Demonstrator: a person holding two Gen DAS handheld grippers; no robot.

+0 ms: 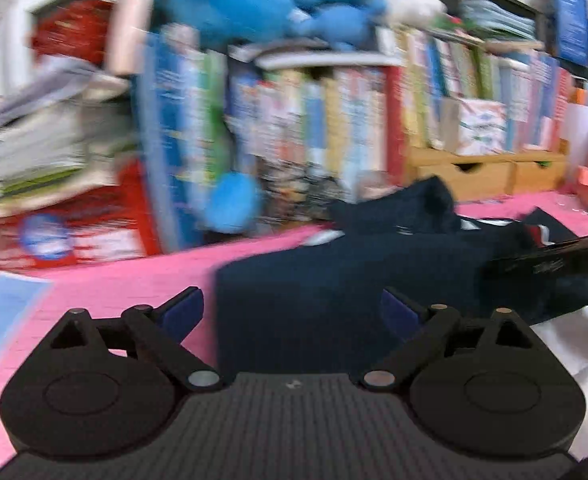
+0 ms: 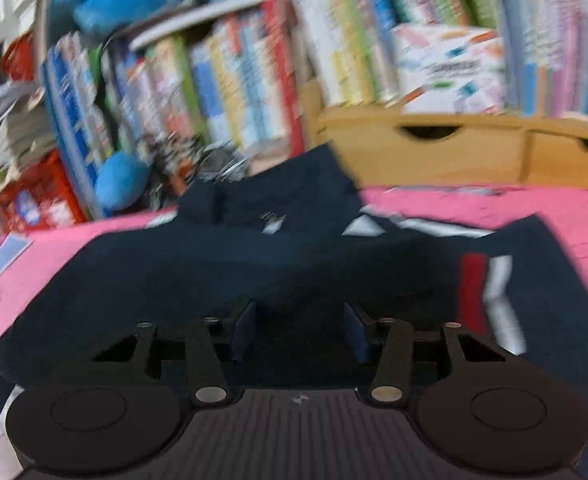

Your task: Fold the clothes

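Lying crumpled across the pink tabletop (image 2: 494, 208), the navy garment (image 2: 253, 264) is seen directly ahead of the right gripper (image 2: 300, 334), whose fingers are parted and empty; the left gripper (image 1: 291, 312), likewise released, is offset toward its left edge.

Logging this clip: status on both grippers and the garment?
Left gripper open, empty. Right gripper open over navy garment, not gripping. Garment rumpled on pink surface. Nothing in the way.
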